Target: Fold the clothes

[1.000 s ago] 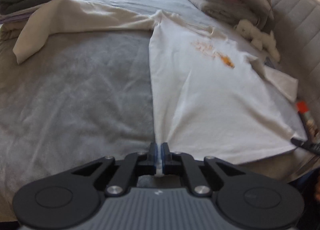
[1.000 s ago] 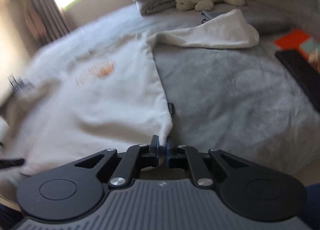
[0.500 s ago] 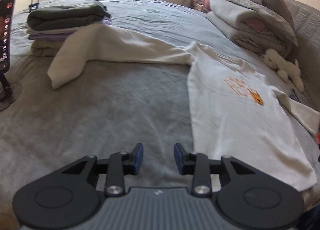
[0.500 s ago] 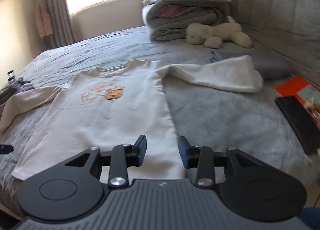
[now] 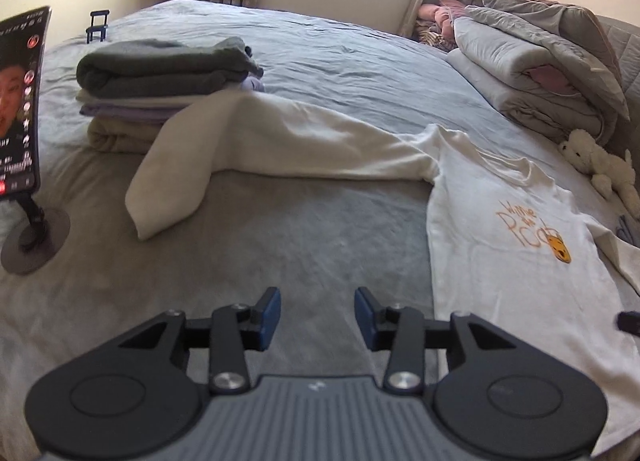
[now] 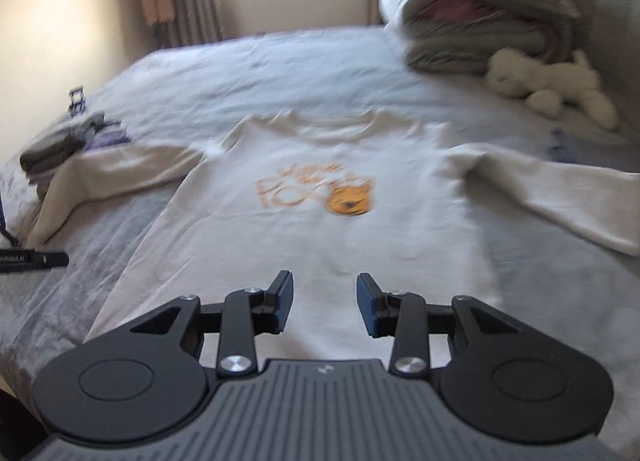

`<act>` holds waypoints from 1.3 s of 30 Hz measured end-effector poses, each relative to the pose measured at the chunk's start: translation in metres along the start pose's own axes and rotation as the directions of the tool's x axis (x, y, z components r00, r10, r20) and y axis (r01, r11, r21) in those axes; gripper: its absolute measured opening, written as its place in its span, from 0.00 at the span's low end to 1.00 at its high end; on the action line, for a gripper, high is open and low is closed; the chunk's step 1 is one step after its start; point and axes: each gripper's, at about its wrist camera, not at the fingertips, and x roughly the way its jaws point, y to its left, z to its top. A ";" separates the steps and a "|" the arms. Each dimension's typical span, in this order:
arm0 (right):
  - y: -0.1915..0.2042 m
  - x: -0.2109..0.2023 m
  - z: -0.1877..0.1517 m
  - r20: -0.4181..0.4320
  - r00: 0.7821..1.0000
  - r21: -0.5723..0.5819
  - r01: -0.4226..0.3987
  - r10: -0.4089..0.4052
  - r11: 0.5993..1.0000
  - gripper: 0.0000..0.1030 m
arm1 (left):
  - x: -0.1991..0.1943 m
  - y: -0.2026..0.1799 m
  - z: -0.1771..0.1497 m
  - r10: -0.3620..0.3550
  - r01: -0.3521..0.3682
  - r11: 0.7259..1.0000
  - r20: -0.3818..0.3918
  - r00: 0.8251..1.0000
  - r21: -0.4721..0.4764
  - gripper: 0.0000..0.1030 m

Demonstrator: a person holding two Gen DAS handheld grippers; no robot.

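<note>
Left wrist view: the left gripper (image 5: 316, 313) hangs spread and empty over the bare grey bedspread (image 5: 280, 253), its jaws having just been opening after letting go of the hem corner they pinched a second ago. The cream long-sleeved sweatshirt (image 5: 500, 261) lies flat, print side up, toward the right edge of the bed, body smoothed out. Its sleeve (image 5: 248, 149) stretches leftward across the bed, the cuff end draped against a stack of folded clothes (image 5: 160, 89) near the left edge. A phone on a stand (image 5: 20, 109) sits at the far left, with folded quilts (image 5: 540, 73) and a white plush toy (image 5: 600, 161) at the headboard side.

Right wrist view (motion-blurred): the right gripper (image 6: 325, 303) also stands apart with nothing between its pads, hovering over the sweatshirt's lower hem; a second ago it was clamped on the opposite hem corner. The orange print (image 6: 320, 191) faces up, and both sleeves lie spread outward, one toward the stack, the other sleeve (image 6: 560, 197) toward the right edge.

With both corners released, the spreading step looks finished; folding proper, likely the sleeves inward, is still to come.
</note>
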 end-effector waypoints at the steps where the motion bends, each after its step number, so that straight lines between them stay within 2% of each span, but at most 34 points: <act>1: 0.006 0.010 0.002 -0.020 1.000 -0.009 -0.006 0.006 1.000 0.38 | 0.002 0.000 0.002 0.004 -0.004 1.000 0.000 1.000 0.001 0.41; 10: 0.047 0.068 0.008 -0.096 0.995 -0.072 -0.013 0.006 0.997 0.38 | 0.016 -0.005 0.012 0.006 -0.006 1.000 -0.009 1.000 0.025 0.44; 28: 0.077 0.138 0.056 -0.064 0.996 -0.093 0.062 -0.069 0.994 0.41 | 0.033 -0.005 0.026 -0.001 0.001 1.000 -0.030 1.000 -0.001 0.48; 39: 0.093 0.161 0.075 -0.041 0.994 -0.127 0.096 -0.102 0.987 0.41 | 0.039 0.005 0.029 0.003 -0.005 0.999 -0.046 0.999 -0.036 0.49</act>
